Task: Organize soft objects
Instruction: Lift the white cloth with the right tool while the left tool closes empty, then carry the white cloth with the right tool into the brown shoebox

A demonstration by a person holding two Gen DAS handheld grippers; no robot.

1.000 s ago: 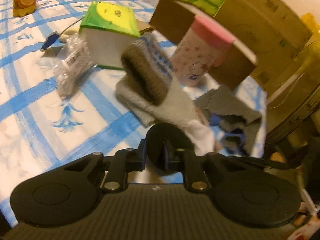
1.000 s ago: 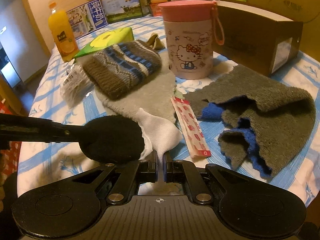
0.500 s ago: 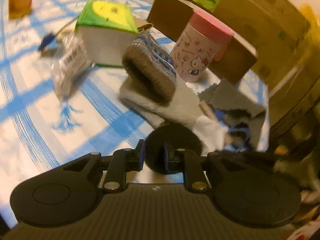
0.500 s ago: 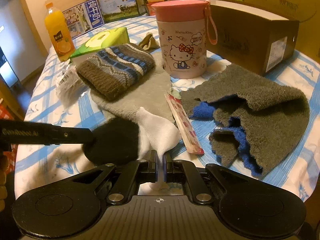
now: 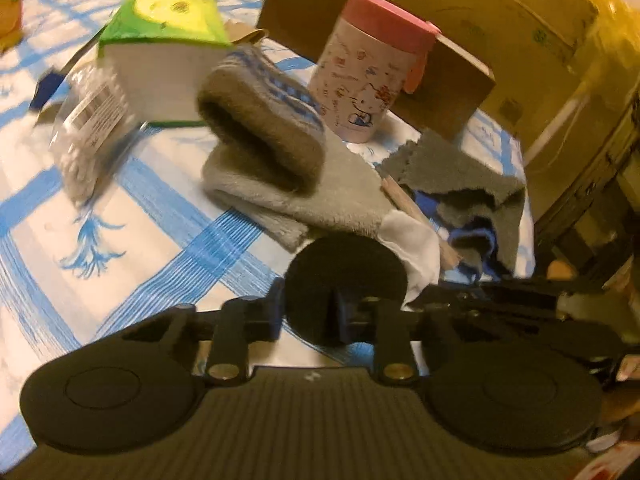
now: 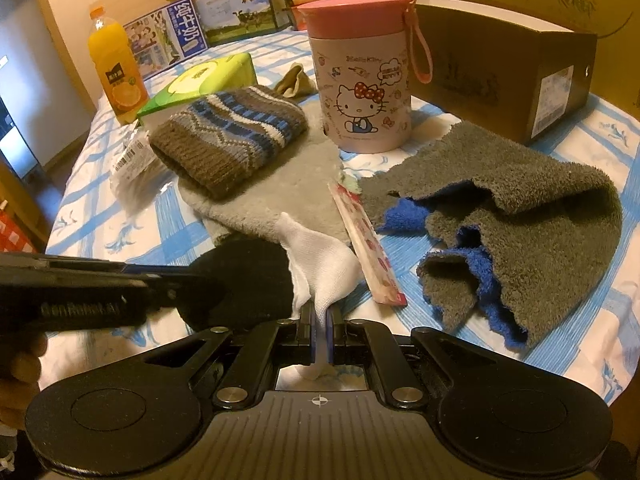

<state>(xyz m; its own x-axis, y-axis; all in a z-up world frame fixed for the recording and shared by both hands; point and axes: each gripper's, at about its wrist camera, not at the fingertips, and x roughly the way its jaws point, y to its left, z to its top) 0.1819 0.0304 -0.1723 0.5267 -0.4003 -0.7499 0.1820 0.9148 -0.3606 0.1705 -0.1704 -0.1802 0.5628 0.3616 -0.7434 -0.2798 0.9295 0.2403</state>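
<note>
The blue-checked tablecloth (image 6: 120,236) carries the clutter. Largest is the grey-and-blue towel (image 6: 520,216), crumpled at right, unsorted. Beside it a pale grey fleece cloth (image 6: 288,196) lies flat under the striped knit hat (image 6: 228,140), apparently a stack. At its near edge, the right gripper (image 6: 319,330) pinches the white sock (image 6: 320,252), while the left gripper (image 5: 334,316) clamps a round black soft pad (image 5: 344,268), likely steadying both.
</note>
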